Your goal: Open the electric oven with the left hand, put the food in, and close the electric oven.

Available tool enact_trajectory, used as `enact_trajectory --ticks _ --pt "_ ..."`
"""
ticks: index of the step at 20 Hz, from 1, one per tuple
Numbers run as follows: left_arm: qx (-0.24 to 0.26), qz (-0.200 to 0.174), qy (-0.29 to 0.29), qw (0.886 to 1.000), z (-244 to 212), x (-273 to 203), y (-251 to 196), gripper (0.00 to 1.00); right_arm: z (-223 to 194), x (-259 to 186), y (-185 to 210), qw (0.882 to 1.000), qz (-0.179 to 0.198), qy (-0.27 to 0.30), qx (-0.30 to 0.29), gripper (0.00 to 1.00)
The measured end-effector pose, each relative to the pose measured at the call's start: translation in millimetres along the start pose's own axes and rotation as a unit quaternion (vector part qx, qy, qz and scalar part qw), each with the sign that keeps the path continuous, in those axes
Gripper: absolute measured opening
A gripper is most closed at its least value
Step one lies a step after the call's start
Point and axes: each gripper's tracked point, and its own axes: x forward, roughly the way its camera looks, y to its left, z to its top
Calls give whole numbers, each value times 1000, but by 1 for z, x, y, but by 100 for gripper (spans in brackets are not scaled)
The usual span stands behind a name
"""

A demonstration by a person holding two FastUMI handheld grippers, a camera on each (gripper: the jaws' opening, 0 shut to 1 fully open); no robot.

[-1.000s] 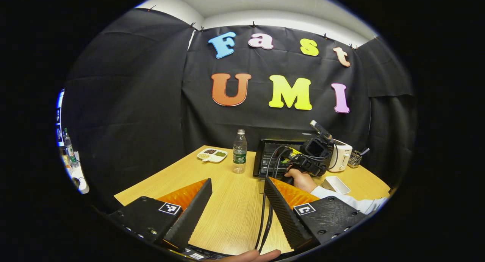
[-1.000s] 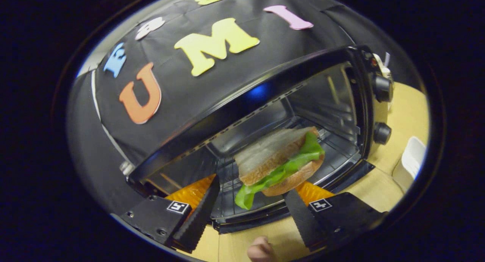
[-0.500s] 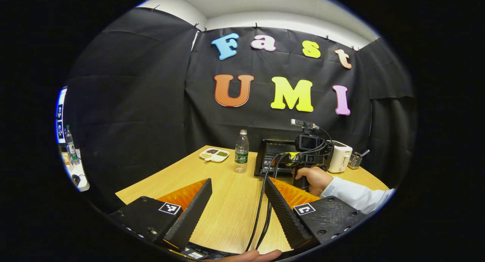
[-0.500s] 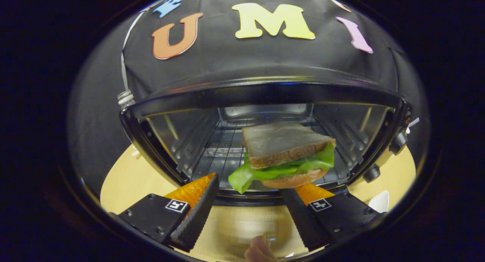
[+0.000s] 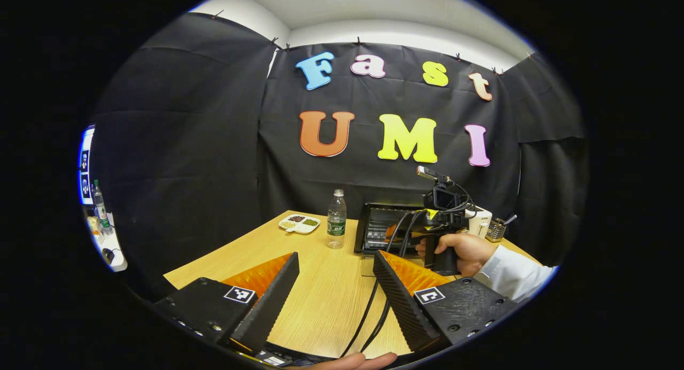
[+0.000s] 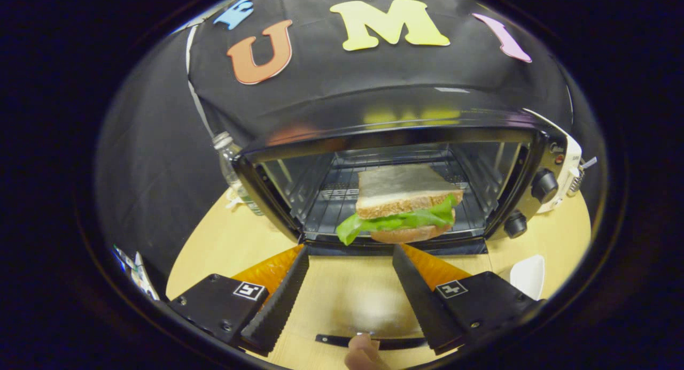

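Glass oven door: lying open, flat on the table.
Sandwich (image 6: 402, 209): sitting on the rack inside the electric oven (image 6: 395, 118), at 12 o'clock from the right gripper (image 6: 350, 284).
Right gripper: gaping, released, gripping nothing.
Left gripper (image 5: 335, 284): hovering spread over the table (image 5: 320, 295), empty.

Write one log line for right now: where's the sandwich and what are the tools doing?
oven: door open | sandwich: on rack inside | right tool: open, outside oven front | left tool: open, over table
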Motion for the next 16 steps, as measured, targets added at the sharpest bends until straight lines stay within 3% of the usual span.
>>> enact_trajectory --ticks 7,8,9,11,12,13,14,16 --pt "0 -5 -8 1000 13 -5 -12 92 36 -92 -7 995 13 -97 -18 100" --pt "-1 -8 -9 1000 16 -5 -15 92 44 -113 -7 993 17 -118 -21 90" --pt "-1 -14 -9 1000 19 -3 -20 92 51 -133 -7 990 20 -138 -23 100" --pt "3 -19 -9 1000 24 0 -26 92 64 -174 -11 983 21 -177 -35 100" --pt "7 -20 -10 1000 26 4 -29 92 71 -194 -13 979 19 -197 -43 90" --pt "10 -20 -10 1000 29 7 -32 92 76 -213 -16 975 17 -213 -52 90" --pt "12 -22 -11 1000 31 10 -36 92 78 -229 -23 972 10 -226 -62 100" --pt "10 -26 -10 1000 31 21 -45 92 81 -268 -33 963 -5 -258 -78 100"
